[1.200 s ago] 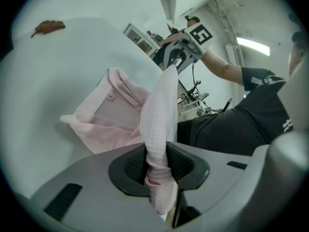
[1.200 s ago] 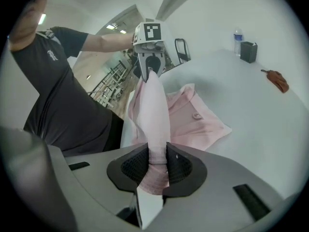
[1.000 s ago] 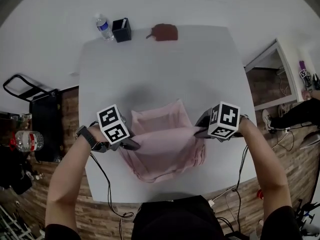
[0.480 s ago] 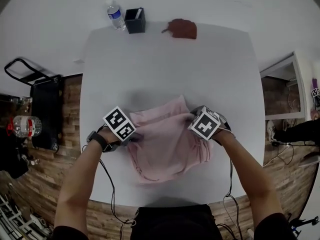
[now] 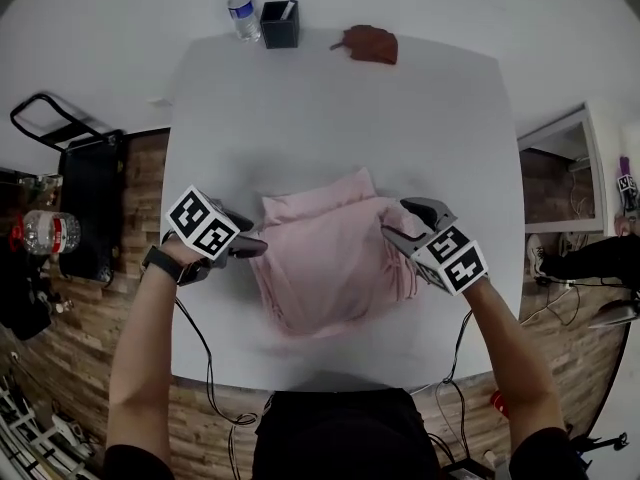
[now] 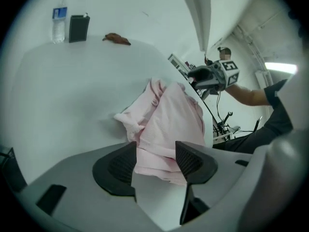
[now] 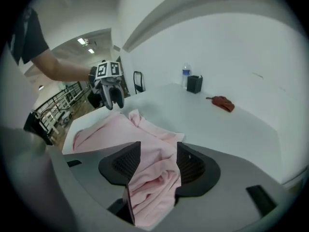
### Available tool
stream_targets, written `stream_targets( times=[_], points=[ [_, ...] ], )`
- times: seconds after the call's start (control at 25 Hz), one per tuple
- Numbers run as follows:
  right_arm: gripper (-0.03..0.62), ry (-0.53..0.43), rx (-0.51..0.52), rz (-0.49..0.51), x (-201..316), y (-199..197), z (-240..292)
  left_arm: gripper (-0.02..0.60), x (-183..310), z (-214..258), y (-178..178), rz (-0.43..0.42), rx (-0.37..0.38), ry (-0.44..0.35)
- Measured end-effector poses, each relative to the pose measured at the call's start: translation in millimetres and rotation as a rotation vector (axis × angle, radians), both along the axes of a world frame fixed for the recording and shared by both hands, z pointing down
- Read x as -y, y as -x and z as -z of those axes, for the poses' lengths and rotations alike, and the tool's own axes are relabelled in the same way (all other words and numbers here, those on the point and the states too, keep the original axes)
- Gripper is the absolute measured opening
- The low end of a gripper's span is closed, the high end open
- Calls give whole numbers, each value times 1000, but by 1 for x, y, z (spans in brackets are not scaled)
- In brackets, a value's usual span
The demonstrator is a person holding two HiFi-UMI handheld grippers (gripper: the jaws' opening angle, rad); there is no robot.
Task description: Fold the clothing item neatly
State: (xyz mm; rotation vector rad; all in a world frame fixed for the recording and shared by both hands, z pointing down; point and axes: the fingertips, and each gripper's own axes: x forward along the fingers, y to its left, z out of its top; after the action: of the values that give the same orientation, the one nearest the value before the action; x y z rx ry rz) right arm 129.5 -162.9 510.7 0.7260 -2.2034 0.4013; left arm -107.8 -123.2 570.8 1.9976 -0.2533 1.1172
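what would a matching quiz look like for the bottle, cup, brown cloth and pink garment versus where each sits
1 bottle
2 cup
3 brown cloth
4 garment

a near side, centre
b far edge, right of the cup
c far left corner
d between bottle and brown cloth

Pairs: 1-c, 2-d, 3-b, 4-a

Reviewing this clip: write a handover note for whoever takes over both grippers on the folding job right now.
Left gripper: jaws have just been opening and stand apart at the pink garment's left edge, pinching nothing.
Right gripper: jaws have just been opening too; loose cloth lies between them.
Done: garment lies folded over on the white table, in a rough bundle with uneven edges.
Left: draw both clear, then probably smooth and square the fold.
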Motion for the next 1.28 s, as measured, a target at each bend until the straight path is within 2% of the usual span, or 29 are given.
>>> stream_targets(
  times=[0.08, 0.16, 0.32, 0.44, 0.56, 0.64, 0.68, 0.72, 0.76, 0.92, 1.0, 1.08, 1.16, 1.28],
  points=[
    [232, -80, -7, 84, -36, 11, 15, 235, 1, 17, 4, 27, 1, -66],
    [230, -168, -67, 245, -85, 24, 15, 235, -6, 32, 1, 32, -5, -121],
    [232, -313, -298, 631, -183, 36, -23, 233, -32, 57, -18, 27, -58, -193],
    [232, -456, -491, 854, -212, 31, -55, 233, -56, 74, -36, 41, -126, -222],
    [233, -574, -615, 969, -216, 30, -78, 233, -81, 88, -53, 81, -197, -244],
    [227, -622, -639, 987, -212, 36, -83, 231, -96, 96, -62, 123, -245, -258],
    [178, -620, -621, 976, -211, 40, -81, 224, -103, 100, -65, 151, -271, -265],
    [54, -608, -584, 946, -209, 46, -74, 215, -109, 104, -67, 184, -296, -271],
    [38, -593, -537, 893, -204, 52, -63, 201, -114, 108, -69, 219, -320, -279],
    [26, -475, -346, 513, -141, 68, -21, 94, -127, 130, -66, 359, -408, -327],
    [26, -410, -308, 330, -99, 65, -16, 61, -133, 139, -65, 412, -447, -336],
    [26, -340, -290, 184, -65, 57, -19, 49, -139, 145, -68, 430, -468, -338],
    [26, -280, -282, 85, -42, 51, -26, 46, -143, 146, -71, 434, -471, -347],
    [26, -204, -305, 45, -29, 46, -55, 44, -142, 148, -74, 479, -481, -367]
  ],
)
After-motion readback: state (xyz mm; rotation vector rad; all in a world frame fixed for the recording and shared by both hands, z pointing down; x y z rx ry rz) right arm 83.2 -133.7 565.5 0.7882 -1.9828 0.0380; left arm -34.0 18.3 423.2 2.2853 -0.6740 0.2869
